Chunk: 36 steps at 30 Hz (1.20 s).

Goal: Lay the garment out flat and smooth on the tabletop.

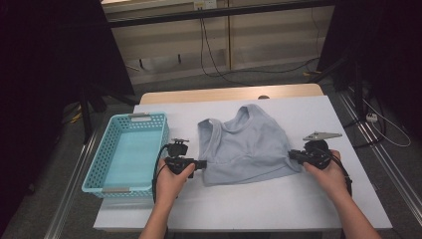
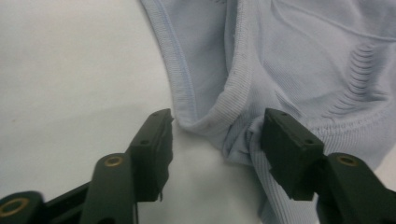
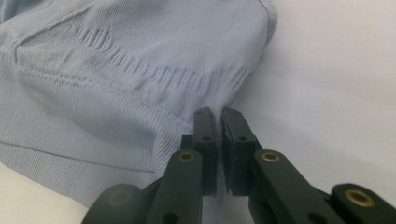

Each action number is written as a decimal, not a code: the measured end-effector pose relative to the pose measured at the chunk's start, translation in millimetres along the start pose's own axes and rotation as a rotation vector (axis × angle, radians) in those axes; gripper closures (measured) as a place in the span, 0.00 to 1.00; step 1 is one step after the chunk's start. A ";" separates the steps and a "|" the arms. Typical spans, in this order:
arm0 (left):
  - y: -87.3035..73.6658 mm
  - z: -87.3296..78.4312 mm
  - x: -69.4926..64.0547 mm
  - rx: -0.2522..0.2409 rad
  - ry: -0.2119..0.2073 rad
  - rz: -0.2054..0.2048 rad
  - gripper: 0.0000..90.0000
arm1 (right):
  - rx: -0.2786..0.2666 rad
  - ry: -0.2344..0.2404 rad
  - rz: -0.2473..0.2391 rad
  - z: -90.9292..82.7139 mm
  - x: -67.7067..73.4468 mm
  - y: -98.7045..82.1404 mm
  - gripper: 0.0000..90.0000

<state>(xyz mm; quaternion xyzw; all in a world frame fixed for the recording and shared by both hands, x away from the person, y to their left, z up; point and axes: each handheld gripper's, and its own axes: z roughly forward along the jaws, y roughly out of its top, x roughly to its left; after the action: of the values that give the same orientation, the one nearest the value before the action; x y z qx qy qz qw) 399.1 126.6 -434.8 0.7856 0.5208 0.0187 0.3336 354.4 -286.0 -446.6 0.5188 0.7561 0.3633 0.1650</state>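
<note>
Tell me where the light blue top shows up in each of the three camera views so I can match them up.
High view: the light blue top lies flat mid-table, right of the turquoise basket.
Left gripper view: it fills the upper right, a bunched edge between the open jaws of the left gripper.
Right gripper view: it covers the left and centre, its edge pinched by the right gripper.
Shared landmark: the white table.
</note>
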 end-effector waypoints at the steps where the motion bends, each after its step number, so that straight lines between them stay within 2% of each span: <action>1: 0.2 2.2 0.2 0.005 -0.001 -0.002 0.50 | 0.001 0.001 -0.001 0.1 0.5 0.0 0.95; 5: 2.1 7.4 1.3 0.015 -0.013 -0.019 0.54 | 0.003 0.006 -0.012 1.1 2.2 -0.5 0.95; 9: 5.6 10.3 0.6 0.022 -0.024 -0.024 0.64 | 0.005 0.011 -0.022 1.3 3.4 -0.3 0.95; 11: 7.5 11.7 1.3 0.025 -0.059 -0.033 0.75 | 0.005 0.012 -0.021 1.2 3.3 -0.3 0.95; 12: 8.5 12.4 1.0 0.030 -0.058 -0.029 0.82 | 0.005 0.013 -0.021 1.1 3.2 -0.3 0.95; 15: 14.8 12.7 -0.6 0.052 -0.054 -0.032 0.92 | -0.003 0.009 -0.030 0.2 3.4 -0.1 0.96; 17: 19.8 14.3 -0.1 0.061 -0.052 -0.026 0.94 | -0.009 0.011 -0.029 -0.2 3.6 -0.4 0.96; 24: 31.5 20.6 11.0 0.029 -0.054 -0.032 0.95 | -0.036 0.026 -0.025 -2.1 3.7 -1.0 0.96; 28: 40.7 24.4 15.6 0.004 -0.034 -0.020 0.95 | -0.038 0.025 -0.030 -0.1 4.0 -0.6 0.96; 32: 50.3 31.5 21.8 -0.006 -0.033 -0.033 0.95 | -0.073 0.024 -0.025 1.5 4.1 1.5 0.96; 36: 59.1 38.2 25.8 -0.021 -0.010 -0.039 0.95 | -0.082 0.015 -0.018 4.6 2.5 3.8 0.96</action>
<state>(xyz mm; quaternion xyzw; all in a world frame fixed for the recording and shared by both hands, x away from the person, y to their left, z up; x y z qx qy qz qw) 472.9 114.8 -440.5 0.7719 0.5340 0.0136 0.3448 358.7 -281.3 -446.7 0.5019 0.7465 0.3964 0.1836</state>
